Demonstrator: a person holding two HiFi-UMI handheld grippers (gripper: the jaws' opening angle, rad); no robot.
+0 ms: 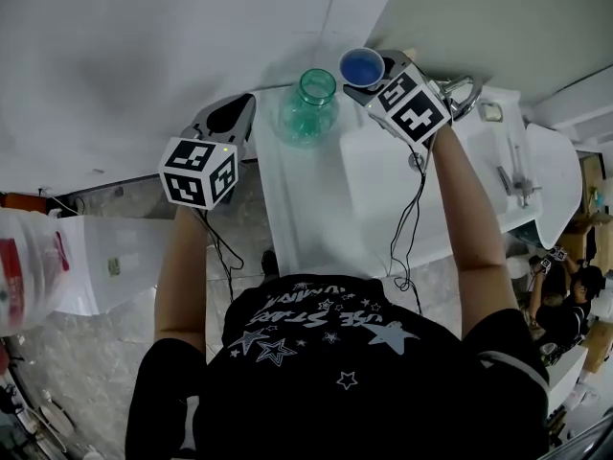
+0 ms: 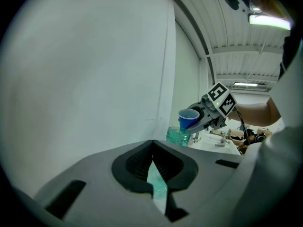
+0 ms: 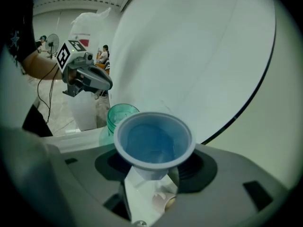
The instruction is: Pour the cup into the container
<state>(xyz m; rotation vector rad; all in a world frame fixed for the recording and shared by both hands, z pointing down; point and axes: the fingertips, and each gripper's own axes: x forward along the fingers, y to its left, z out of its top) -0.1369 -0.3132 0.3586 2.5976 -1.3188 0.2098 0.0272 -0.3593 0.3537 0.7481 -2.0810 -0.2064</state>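
A blue cup (image 1: 362, 67) is clamped at its base by my right gripper (image 1: 364, 86), which is shut on it. The cup hangs just right of the mouth of a teal glass jar (image 1: 314, 105) that stands at the far edge of the white table (image 1: 383, 190). In the right gripper view the cup (image 3: 154, 138) fills the centre, leaning toward the jar (image 3: 118, 115). I cannot make out what is in the cup. My left gripper (image 1: 239, 103) hovers left of the jar with its jaws together and nothing between them. From the left gripper view, cup (image 2: 189, 118) and jar (image 2: 178, 136) sit ahead.
A white wall stands right behind the jar. Metal fittings (image 1: 512, 180) lie on the table's right part. A white bag (image 1: 105, 252) and a clear bottle with a red label (image 1: 24, 266) are at the left. People (image 1: 565, 276) sit far to the right.
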